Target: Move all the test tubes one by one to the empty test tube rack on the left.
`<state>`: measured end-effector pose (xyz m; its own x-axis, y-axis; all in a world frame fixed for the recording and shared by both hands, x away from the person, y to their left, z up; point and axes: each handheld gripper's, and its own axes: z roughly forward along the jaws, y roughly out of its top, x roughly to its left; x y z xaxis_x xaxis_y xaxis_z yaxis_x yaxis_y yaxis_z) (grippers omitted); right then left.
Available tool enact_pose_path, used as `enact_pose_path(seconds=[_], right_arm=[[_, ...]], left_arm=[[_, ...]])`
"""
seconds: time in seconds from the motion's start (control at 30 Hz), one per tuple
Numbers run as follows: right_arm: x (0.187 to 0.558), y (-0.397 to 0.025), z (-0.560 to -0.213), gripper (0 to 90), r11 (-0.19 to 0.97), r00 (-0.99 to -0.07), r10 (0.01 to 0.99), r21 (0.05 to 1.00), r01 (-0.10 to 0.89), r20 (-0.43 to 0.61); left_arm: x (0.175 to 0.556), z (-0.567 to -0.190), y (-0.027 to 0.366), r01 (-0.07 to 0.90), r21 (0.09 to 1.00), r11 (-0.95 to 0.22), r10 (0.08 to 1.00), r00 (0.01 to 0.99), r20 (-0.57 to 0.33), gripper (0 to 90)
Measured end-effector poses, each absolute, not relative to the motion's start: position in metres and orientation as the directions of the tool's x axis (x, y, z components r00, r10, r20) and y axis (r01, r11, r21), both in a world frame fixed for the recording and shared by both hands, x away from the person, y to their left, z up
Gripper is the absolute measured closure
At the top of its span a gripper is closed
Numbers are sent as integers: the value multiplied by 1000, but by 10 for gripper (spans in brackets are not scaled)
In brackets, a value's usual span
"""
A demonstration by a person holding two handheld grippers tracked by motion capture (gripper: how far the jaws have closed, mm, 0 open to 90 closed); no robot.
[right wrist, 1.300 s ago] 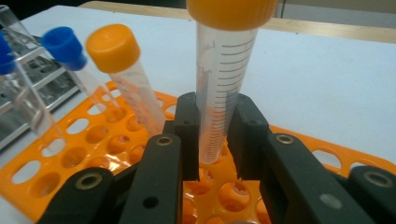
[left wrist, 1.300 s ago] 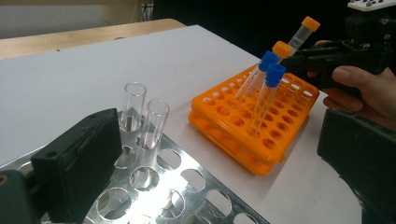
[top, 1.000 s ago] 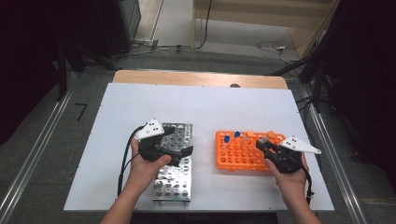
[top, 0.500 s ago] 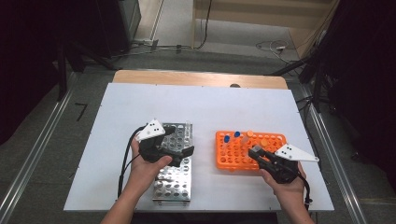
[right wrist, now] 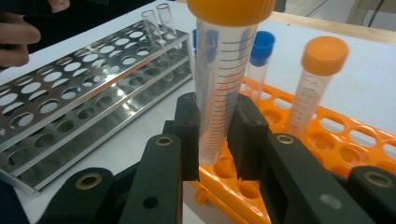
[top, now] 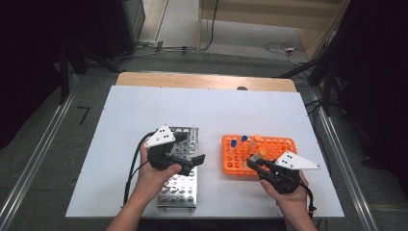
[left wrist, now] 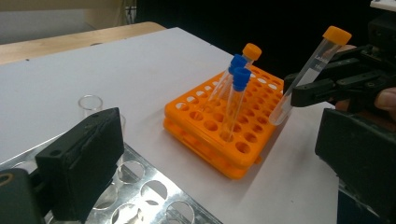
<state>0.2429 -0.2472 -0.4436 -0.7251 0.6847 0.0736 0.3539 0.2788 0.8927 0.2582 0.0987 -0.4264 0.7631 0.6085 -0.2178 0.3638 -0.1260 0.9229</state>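
My right gripper (right wrist: 217, 121) is shut on a clear graduated tube with an orange cap (right wrist: 219, 79). It holds the tube tilted just above the near left corner of the orange rack (top: 279, 144). The left gripper view shows that tube (left wrist: 306, 74) clear of the rack's holes. Two blue-capped tubes (left wrist: 236, 100) and another orange-capped tube (right wrist: 317, 79) stand in the orange rack (left wrist: 219, 135). My left gripper (top: 190, 150) hovers open over the steel rack (top: 180, 185), its jaws spread wide with nothing between them.
Open glass tubes (right wrist: 152, 21) stand at the far end of the steel rack (right wrist: 70, 93), with one (left wrist: 91, 105) beside my left jaw. White tabletop (top: 216, 110) stretches beyond both racks. The table's near edge lies close behind both hands.
My right gripper has drawn back toward the near edge with the orange-capped tube in it. The left gripper has stayed over the steel rack.
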Motion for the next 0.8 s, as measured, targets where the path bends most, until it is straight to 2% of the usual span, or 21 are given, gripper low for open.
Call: enact_pose_path(seconds=[0.4,0.57,0.8], right_arm=[[240,-224,-448,727,325,-774,630,882,342,68],[241,-214,-451,727,341,-786,614,873,348,73],[242,-199,-455,728,369,-805,589,863,346,72]], left_arm=[[253,-425,87,350,926,-139,598,775,-203,75],[251,-424,81,349,924,-154,601,775,-192,153],[250,-426,71,347,920,-180,543,815,-201,275]])
